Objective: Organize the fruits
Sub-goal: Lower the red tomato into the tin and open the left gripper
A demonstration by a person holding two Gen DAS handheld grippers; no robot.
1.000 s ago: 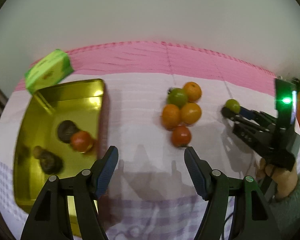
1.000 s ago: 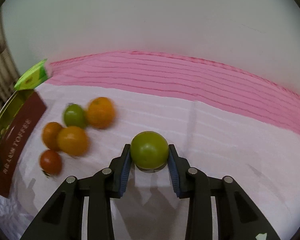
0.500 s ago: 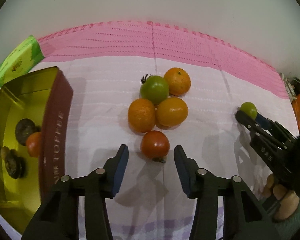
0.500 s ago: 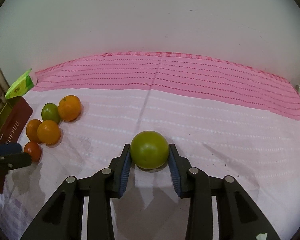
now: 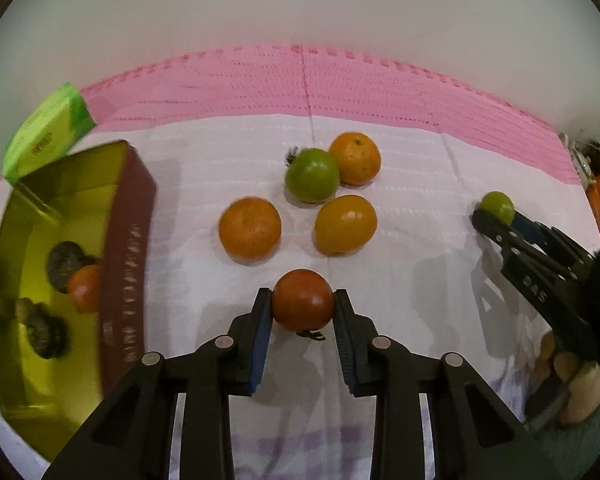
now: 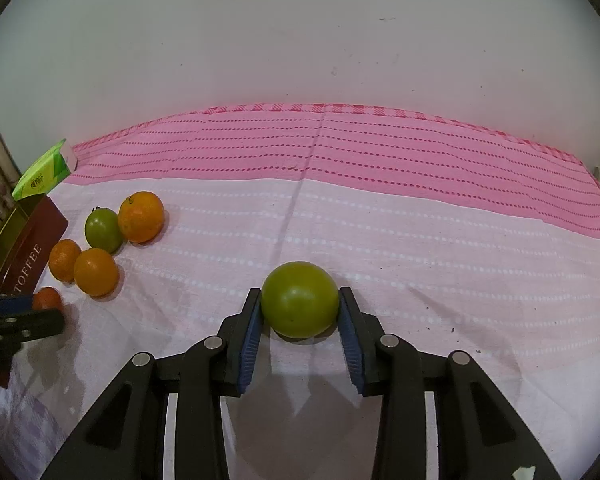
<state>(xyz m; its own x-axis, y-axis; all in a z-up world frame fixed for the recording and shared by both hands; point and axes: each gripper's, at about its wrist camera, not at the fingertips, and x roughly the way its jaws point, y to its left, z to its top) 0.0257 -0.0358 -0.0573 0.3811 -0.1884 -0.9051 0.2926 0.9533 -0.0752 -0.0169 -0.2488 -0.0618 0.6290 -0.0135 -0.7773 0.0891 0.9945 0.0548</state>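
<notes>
Left wrist view: the left gripper [image 5: 303, 307] is clamping one red tomato [image 5: 302, 299]; three oranges [image 5: 250, 228] and one green tomato [image 5: 312, 176] are lying toward 12 o'clock, the gold tin [image 5: 129, 216] at 9 o'clock. Right wrist view: the right gripper [image 6: 299, 312] is pinching a second green tomato [image 6: 299, 299] on the pink cloth [image 6: 420, 248], open cloth stretching toward 3 o'clock, wall at 12.

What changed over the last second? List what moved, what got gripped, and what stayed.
The left hand-held gripper swung from the gold tin to the fruit cluster and closed on the red tomato. The right hand-held gripper stayed shut on its green tomato. The loose fruit stayed put.
</notes>
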